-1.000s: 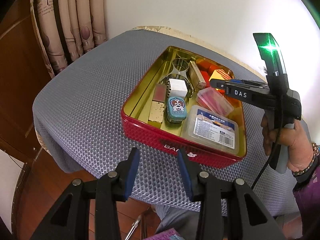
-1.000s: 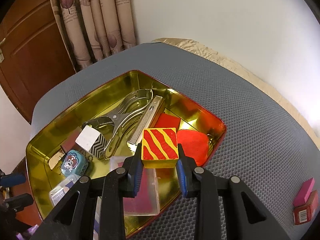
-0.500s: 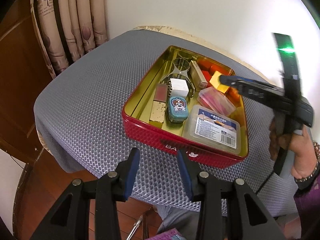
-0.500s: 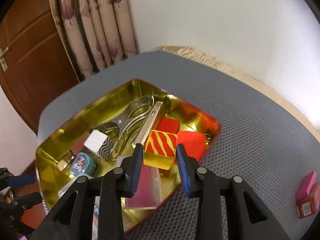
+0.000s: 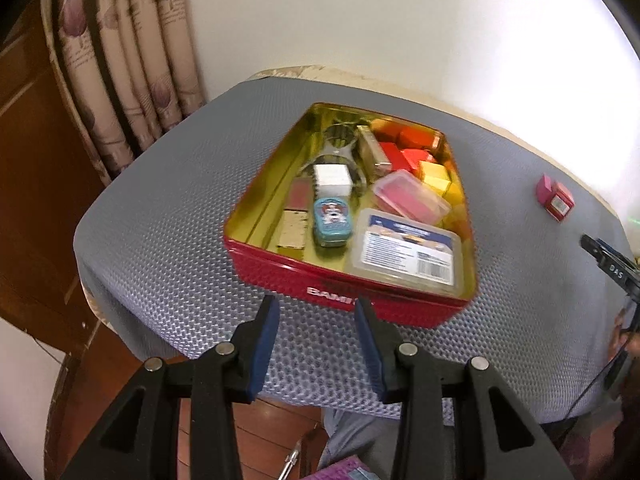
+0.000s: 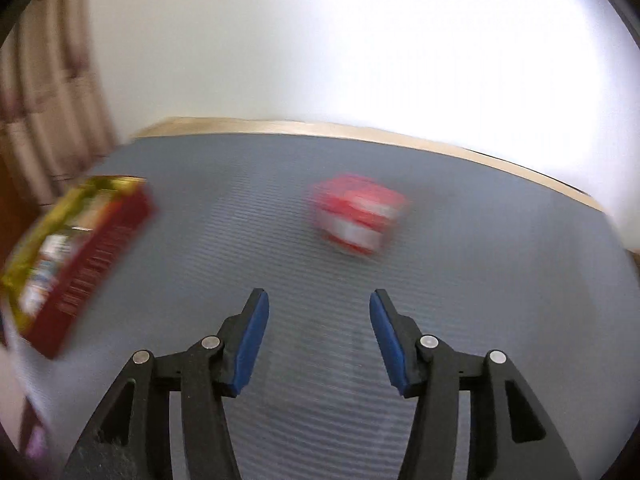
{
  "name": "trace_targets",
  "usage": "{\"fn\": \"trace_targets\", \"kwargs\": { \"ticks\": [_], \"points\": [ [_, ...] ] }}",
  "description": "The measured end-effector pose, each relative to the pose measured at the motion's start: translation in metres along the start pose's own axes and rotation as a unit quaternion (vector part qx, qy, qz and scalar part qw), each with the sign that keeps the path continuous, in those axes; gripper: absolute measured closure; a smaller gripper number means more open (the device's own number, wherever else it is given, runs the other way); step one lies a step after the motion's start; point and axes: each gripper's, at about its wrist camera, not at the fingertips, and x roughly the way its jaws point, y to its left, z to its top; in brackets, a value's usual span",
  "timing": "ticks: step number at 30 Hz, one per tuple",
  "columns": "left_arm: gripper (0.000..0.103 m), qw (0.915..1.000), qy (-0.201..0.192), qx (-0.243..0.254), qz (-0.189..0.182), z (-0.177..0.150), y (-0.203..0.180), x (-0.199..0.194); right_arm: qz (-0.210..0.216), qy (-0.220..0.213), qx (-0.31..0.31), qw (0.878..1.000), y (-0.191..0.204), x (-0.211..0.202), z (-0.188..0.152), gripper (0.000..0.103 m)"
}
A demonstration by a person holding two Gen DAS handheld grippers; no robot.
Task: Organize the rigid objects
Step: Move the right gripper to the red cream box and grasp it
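A red tin (image 5: 352, 300) with a shiny gold inside sits on a grey, dimpled table mat (image 5: 168, 216). It is the container for the small rigid objects and is already well filled. Along its near wall lie a clear plastic case with a printed label (image 5: 408, 250) and a small teal tin with a cartoon dog (image 5: 332, 220). To the left of the dog tin are a pale flat tile (image 5: 294, 230) and, behind it, a dull red flat piece (image 5: 299, 196). Behind those sit a white cube (image 5: 333, 178), a clear box with pink contents (image 5: 410, 198) and a metal clamp (image 5: 344, 146). Yellow blocks (image 5: 434, 176) and red and orange blocks (image 5: 412, 140) fill the far right corner.

Outside the tin, well apart to its right on the mat, a small pink block (image 5: 545, 189) stands touching a small red box (image 5: 561, 206). In the right wrist view this pair shows as one blurred red shape.

The left gripper (image 5: 316, 344) hovers just in front of the tin's near wall, its blue pads (image 5: 264, 344) apart with nothing between them. The right gripper (image 6: 319, 344) points down at the mat toward the red box, with the tin off to its left. Its jaws are opening and hold nothing. That view is heavily smeared.

A patterned curtain (image 5: 132, 72) hangs behind the table beside a white wall (image 5: 400, 20).
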Motion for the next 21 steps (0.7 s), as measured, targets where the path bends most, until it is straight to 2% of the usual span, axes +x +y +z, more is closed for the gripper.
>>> {"fn": "trace_targets", "kwargs": {
  "ticks": [2, 3, 7, 11, 16, 19, 21],
  "points": [
    [0.063, 0.9999, 0.004, 0.013, -0.007, -0.002, -0.009, 0.000, -0.042, 0.007, 0.008, 0.999, -0.029, -0.001, -0.009, 0.045],
    [0.063, 0.9995, 0.008, 0.025, -0.016, -0.004, -0.016, 0.000, -0.059, 0.009, 0.015, 0.998, -0.044, -0.001, -0.014, 0.045],
    [0.063, 0.9969, 0.024, 0.065, -0.037, -0.010, -0.045, 0.003, -0.087, 0.019, 0.048, 0.995, -0.086, 0.001, -0.029, 0.044],
    [0.063, 0.9933, 0.034, 0.090, -0.064, -0.006, -0.080, 0.002, -0.065, 0.013, 0.098, 0.993, -0.110, -0.002, -0.034, 0.042],
    [0.063, 0.9890, 0.033, 0.119, -0.082, 0.013, -0.126, 0.006, -0.039, 0.004, 0.095, 0.995, -0.116, -0.009, -0.036, 0.038],
    [0.063, 0.9860, 0.037, 0.133, -0.093, 0.034, -0.155, 0.015, -0.026, -0.002, 0.102, 0.994, -0.121, -0.013, -0.037, 0.033],
    [0.063, 0.9852, 0.041, 0.133, -0.100, 0.047, -0.166, 0.022, -0.013, -0.003, 0.112, 0.994, -0.127, -0.014, -0.038, 0.033]
  ]
}}
